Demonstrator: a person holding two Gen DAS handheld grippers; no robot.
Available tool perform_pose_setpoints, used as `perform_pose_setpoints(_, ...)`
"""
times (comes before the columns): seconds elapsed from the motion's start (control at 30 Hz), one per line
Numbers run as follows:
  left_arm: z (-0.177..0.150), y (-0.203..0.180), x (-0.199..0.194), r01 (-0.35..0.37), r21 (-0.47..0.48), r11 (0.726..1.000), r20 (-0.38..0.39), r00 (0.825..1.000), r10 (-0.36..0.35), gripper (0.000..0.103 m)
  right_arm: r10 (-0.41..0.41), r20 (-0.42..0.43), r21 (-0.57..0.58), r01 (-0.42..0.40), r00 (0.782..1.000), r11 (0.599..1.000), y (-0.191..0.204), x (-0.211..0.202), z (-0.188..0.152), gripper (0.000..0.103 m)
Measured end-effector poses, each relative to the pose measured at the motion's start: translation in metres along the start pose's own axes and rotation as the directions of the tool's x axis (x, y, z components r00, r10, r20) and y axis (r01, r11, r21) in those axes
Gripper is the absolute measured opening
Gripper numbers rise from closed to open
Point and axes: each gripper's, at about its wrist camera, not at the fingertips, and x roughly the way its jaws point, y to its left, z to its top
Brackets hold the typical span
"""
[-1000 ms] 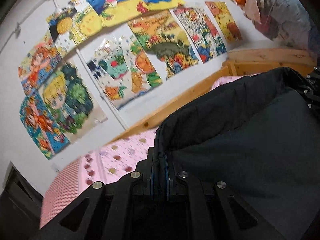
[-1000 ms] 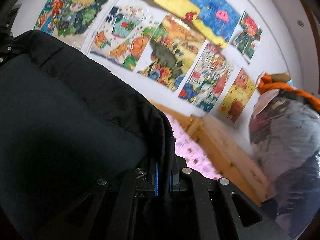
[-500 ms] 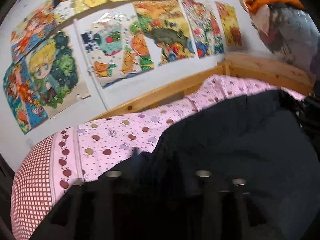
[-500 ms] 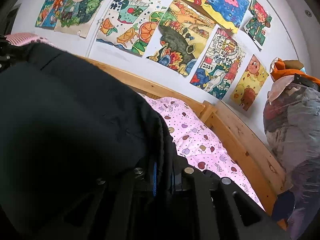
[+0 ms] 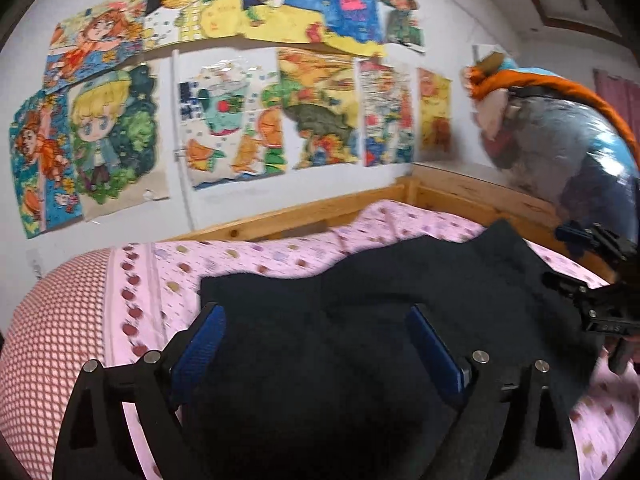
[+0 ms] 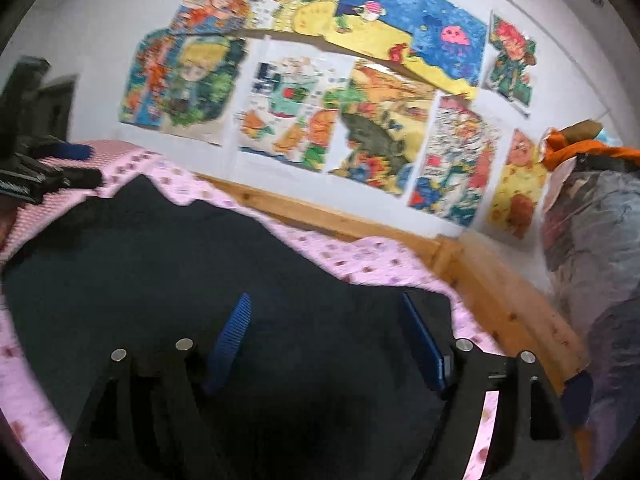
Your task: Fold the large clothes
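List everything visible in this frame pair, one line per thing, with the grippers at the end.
dark garment: one, black or navy, spread on the bed, under both grippers.
bedsheet: one, pink with dots, covering the mattress.
bed frame: one, light wood, along the wall.
drawings: many, multicoloured, taped on the white wall.
stuffed bag: one, clear plastic with orange on top, at the bed's far end.
left gripper: black, blue pads, opening, nothing pinched.
right gripper: black, blue pads, opening, nothing pinched.

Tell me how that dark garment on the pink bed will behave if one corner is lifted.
The dark garment is probably floppy: its far edge lies wavy on the pink sheet. It would likely sag and trail rather than hold shape. Its thick, matte cloth looks fairly heavy and unlikely to slip.
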Motion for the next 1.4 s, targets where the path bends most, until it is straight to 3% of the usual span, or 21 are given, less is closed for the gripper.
perform_pose_setpoints(0.17, -0.022, -0.019, -0.003, 0.099, 0.028, 0.995, -0.075, 0.992, -0.097, 0.093, 0.132, -0.075, 0.043, -0.129, 0.988, 0.991, 0.008, -0.002, -0.022, 0.073)
perform_pose_setpoints(0.43, -0.032, -0.040, 0.033, 0.110, 0.079, 0.991, -0.140, 0.985, -0.098, 0.094, 0.234, -0.152, 0.159, -0.210, 0.960, 0.965, 0.006, 0.047, -0.036, 0.073)
perform_pose_setpoints(0.5, -0.027, -0.038, 0.047, 0.091, 0.062, 0.994, -0.151, 0.985, -0.081, 0.100, 0.237, -0.163, 0.185, -0.206, 0.958, 0.961, 0.002, 0.063, -0.035, 0.075)
perform_pose_setpoints(0.77, -0.007, -0.020, 0.103, -0.007, 0.030, 1.000, -0.248, 0.969, 0.014, 0.103, 0.189, -0.248, 0.153, -0.154, 0.950, 0.976, -0.002, 0.115, -0.024, 0.080)
perform_pose_setpoints(0.9, -0.006, -0.004, 0.130, -0.033, -0.033, 0.999, -0.300, 0.954, 0.022, 0.103, 0.169, -0.282, 0.162, -0.126, 0.944, 0.979, -0.004, 0.134, -0.021, 0.085)
perform_pose_setpoints(1.13, 0.000, 0.012, 0.148, -0.054, -0.086, 0.995, -0.321, 0.947, 0.024, 0.103, 0.166, -0.314, 0.272, -0.078, 0.935, 0.959, -0.031, 0.158, -0.023, 0.086)
perform_pose_setpoints(1.27, 0.005, 0.038, 0.159, -0.095, -0.191, 0.977, -0.326, 0.945, 0.028, 0.103, 0.113, -0.349, 0.343, 0.015, 0.930, 0.939, -0.063, 0.173, -0.033, 0.086)
perform_pose_setpoints(1.4, -0.002, 0.058, 0.170, -0.114, -0.287, 0.951, -0.344, 0.939, 0.009, 0.103, 0.142, -0.370, 0.415, 0.027, 0.918, 0.909, -0.079, 0.189, -0.051, 0.086)
